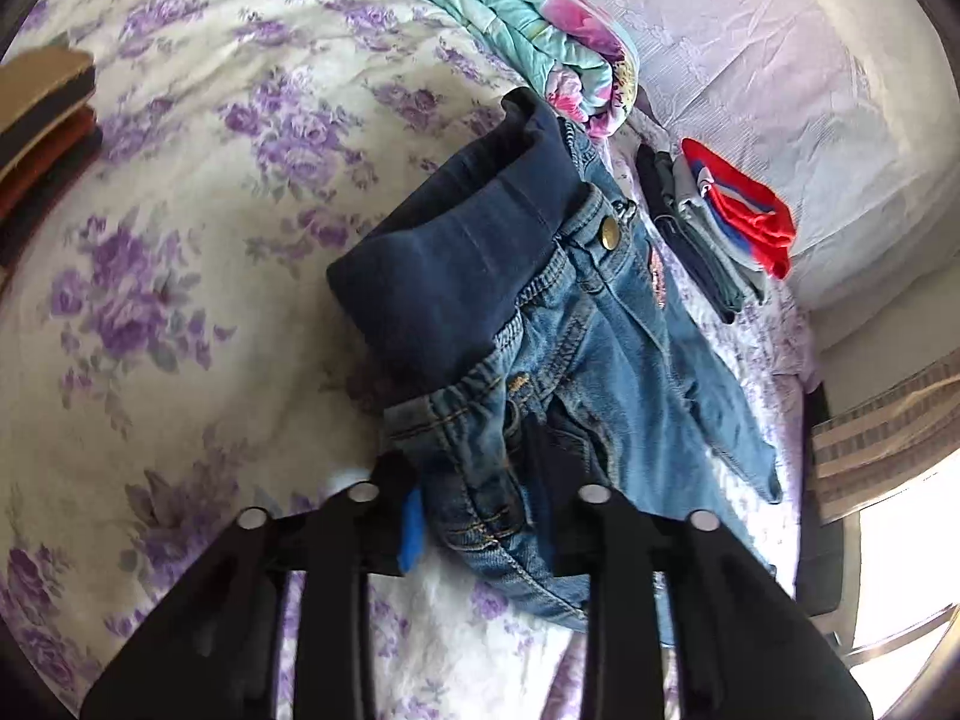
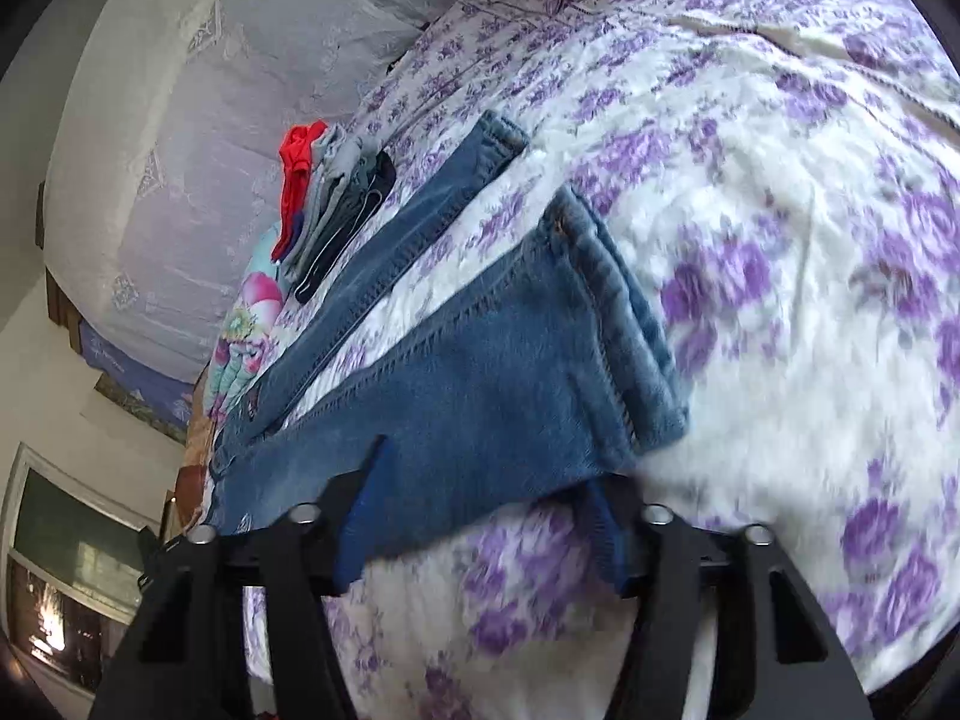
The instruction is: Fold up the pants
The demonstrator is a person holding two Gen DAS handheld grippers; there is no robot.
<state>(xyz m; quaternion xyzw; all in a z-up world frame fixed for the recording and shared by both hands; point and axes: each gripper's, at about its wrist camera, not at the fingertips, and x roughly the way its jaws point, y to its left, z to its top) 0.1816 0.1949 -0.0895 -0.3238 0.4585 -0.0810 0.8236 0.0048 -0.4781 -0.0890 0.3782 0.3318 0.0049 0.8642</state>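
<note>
Blue jeans [image 1: 576, 348] with a dark navy stretch waistband [image 1: 456, 252] lie on the flowered bed sheet [image 1: 210, 210]. In the left wrist view my left gripper [image 1: 480, 516] has its jaws on either side of the bunched waist seam and is shut on it. In the right wrist view the two jean legs [image 2: 480, 390] stretch away, the near one with its hem [image 2: 612, 312] folded over. My right gripper [image 2: 480, 528] has its blue-padded jaws around the near leg's edge, shut on the fabric.
A stack of folded clothes with a red item on top [image 1: 738, 210] lies beside the jeans, also seen in the right wrist view [image 2: 324, 192]. A rolled floral blanket [image 1: 540, 42] lies behind. A white pillow [image 1: 810, 90] is at the headboard. Folded items [image 1: 42, 138] lie at the left edge.
</note>
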